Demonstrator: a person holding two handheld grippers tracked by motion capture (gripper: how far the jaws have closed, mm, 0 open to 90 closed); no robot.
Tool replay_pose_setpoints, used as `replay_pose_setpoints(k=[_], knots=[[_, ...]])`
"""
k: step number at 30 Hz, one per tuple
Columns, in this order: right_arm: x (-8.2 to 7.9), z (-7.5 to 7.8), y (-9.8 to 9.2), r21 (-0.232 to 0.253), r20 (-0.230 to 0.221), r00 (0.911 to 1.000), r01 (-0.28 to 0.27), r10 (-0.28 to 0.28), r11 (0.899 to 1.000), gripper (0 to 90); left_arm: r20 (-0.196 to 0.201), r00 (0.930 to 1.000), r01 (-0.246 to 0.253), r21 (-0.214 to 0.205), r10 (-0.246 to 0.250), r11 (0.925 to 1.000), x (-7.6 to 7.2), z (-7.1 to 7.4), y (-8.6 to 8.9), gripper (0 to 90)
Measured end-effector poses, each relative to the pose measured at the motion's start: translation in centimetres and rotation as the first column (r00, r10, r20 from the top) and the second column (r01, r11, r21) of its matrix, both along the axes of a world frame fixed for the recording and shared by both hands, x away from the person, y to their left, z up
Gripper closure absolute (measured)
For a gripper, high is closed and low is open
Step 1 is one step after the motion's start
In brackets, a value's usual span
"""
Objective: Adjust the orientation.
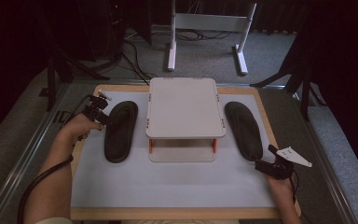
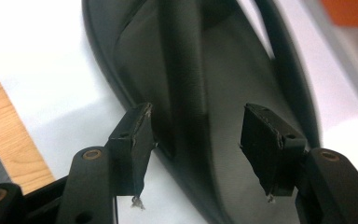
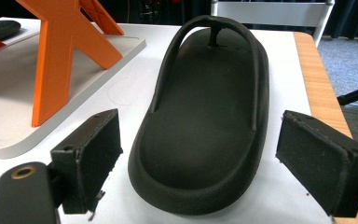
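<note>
High view above the table (image 1: 168, 186) looking forward and down, gripper views low and close, each sharing one sandal with it

Dim room, bright tabletop, soft blurry close-ups

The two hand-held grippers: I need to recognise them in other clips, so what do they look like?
Both are black. The left gripper trails a black cable past a bare forearm. The right gripper carries a pale three-cornered plate with dark dots. Close up, their fingers are blocky black pads, frayed at the edges, with brass-coloured screws in the arms behind them.
</note>
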State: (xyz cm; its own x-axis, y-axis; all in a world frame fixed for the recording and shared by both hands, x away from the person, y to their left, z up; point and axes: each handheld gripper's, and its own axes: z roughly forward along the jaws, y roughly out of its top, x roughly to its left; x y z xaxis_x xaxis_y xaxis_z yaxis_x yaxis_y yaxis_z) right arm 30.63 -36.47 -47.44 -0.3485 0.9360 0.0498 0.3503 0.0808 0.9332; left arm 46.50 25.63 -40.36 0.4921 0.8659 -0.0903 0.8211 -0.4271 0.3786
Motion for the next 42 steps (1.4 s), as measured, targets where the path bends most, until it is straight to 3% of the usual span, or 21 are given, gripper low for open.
replay_pose_setpoints(k=[3,9,21,26,30,33,42], knots=[[0.0,0.0,0.0,-0.002,0.001,1.0,0.0,0.0,1.0,13.1,0.002,0.9999,-0.01,0.005,0.01,0.9999,0.4,-0.4,-0.1,45.3],[0.0,0.0,0.1,-0.008,0.0,1.0,-0.003,0.003,1.0,13.1,-0.03,0.9995,-0.005,0.016,0.005,0.9999,1.1,-1.1,-0.2,47.7],[0.0,0.0,0.0,-0.007,-0.001,1.0,-0.001,0.001,1.0,13.2,-0.072,0.9973,-0.007,0.038,0.01,0.9993,1.8,-2.1,-1.0,65.3],[0.1,-0.1,0.1,-0.01,-0.003,1.0,-0.004,0.004,1.0,13.2,-0.086,0.9946,-0.054,0.048,0.058,0.9974,2.2,-2.0,-1.0,70.6],[0.1,-0.1,0.1,-0.011,-0.002,1.0,-0.002,0.002,1.0,13.2,-0.083,0.9949,-0.052,0.053,0.056,0.9972,2.1,-2.0,-1.0,71.6],[0.1,-0.1,0.1,-0.011,-0.002,1.0,-0.002,0.002,1.0,13.2,-0.069,0.9943,-0.077,0.064,0.081,0.995,2.1,-1.7,-0.9,72.4],[0.1,-0.1,0.1,-0.013,-0.003,1.0,-0.004,0.004,1.0,13.2,-0.046,0.9924,-0.112,0.046,0.114,0.9926,1.3,-0.8,-0.2,73.1]])
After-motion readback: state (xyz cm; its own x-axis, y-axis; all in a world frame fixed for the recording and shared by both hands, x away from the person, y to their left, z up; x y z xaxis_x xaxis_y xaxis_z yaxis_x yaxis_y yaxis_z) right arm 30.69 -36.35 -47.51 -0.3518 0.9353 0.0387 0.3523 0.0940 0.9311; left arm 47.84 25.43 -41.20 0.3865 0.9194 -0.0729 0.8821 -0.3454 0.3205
